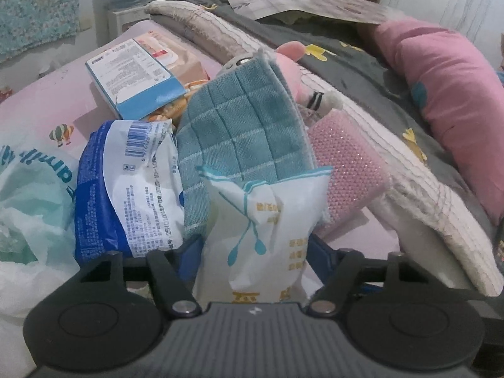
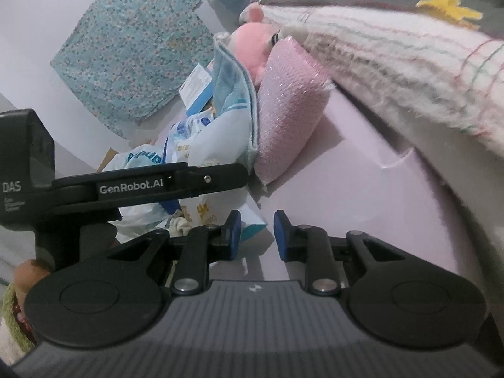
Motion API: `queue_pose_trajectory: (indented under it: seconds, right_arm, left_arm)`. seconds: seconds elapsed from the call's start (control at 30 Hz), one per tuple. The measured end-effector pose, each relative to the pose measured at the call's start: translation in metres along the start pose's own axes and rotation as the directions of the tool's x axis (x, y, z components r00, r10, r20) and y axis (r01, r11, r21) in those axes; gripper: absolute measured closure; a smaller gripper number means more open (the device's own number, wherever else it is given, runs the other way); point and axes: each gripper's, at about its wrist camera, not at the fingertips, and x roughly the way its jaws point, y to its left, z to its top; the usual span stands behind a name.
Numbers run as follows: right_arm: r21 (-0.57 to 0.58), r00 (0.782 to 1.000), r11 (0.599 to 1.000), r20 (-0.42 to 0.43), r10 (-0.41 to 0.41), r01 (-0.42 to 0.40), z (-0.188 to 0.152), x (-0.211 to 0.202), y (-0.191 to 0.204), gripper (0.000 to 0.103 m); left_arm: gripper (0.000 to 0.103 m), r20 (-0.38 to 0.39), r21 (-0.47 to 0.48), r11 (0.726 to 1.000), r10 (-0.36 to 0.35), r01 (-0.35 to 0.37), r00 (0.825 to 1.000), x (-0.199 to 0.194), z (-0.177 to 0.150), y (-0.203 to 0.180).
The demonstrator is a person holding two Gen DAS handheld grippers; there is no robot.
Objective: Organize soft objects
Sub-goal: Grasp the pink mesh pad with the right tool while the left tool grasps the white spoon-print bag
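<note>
The left gripper (image 1: 255, 249) clamps a white tissue pack (image 1: 267, 230) standing against the teal cloth (image 1: 242, 132) and pink sponge (image 1: 349, 163) on the pink bedsheet (image 2: 362, 195), while the right gripper (image 2: 256, 233), nearly closed and empty, hovers just beside it.

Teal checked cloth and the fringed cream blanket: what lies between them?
A pink textured sponge pad stands between the teal checked cloth and the fringed cream blanket, with a pink plush toy behind it. Both wrist views show this.
</note>
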Motion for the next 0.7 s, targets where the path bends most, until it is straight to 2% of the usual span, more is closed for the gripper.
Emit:
queue_pose_trajectory:
  seconds: [0.13,0.2,0.27,0.37,0.53,0.57,0.6,0.63,0.7]
  right_arm:
    - [0.036,0.997,0.999,0.072,-0.014,0.011,0.010,-0.015,-0.010,0.070]
    - [0.088,0.994,0.996,0.109,-0.020,0.010,0.018,-0.019,-0.019,0.051]
    - [0.133,0.987,0.991,0.158,-0.014,-0.007,0.027,-0.021,-0.027,0.046]
    - [0.174,0.978,0.985,0.206,-0.034,-0.003,0.041,-0.016,-0.036,0.046]
    - [0.227,0.975,0.973,0.220,-0.025,-0.027,0.053,0.010,-0.044,0.047]
    - [0.222,0.973,0.975,0.228,-0.030,-0.022,0.055,0.013,-0.043,0.051]
    - [0.217,0.973,0.976,0.230,-0.033,-0.018,0.056,0.016,-0.042,0.064]
    - [0.217,0.973,0.976,0.230,-0.029,-0.022,0.057,0.018,-0.040,0.069]
    - [0.218,0.972,0.976,0.234,-0.029,-0.023,0.058,0.020,-0.037,0.070]
  left_arm:
    - [0.041,0.010,-0.015,1.000,-0.007,0.007,1.000,-0.002,-0.002,0.004]
    - [0.043,0.013,-0.025,1.000,-0.012,0.012,1.000,-0.003,-0.003,0.007]
    - [0.044,0.013,-0.031,0.999,-0.016,0.016,1.000,-0.004,-0.002,0.008]
    - [0.046,0.015,-0.036,0.999,-0.019,0.019,1.000,-0.005,-0.002,0.008]
    - [0.050,0.028,-0.029,0.999,-0.029,0.030,0.999,-0.007,-0.003,0.007]
    - [0.050,0.032,-0.028,0.999,-0.033,0.034,0.999,-0.008,-0.003,0.007]
    - [0.053,0.034,-0.028,0.999,-0.037,0.038,0.999,-0.009,-0.003,0.008]
    - [0.055,0.036,-0.027,0.999,-0.041,0.042,0.999,-0.010,-0.003,0.008]
    - [0.056,0.042,-0.029,0.998,-0.047,0.048,0.998,-0.013,-0.003,0.008]
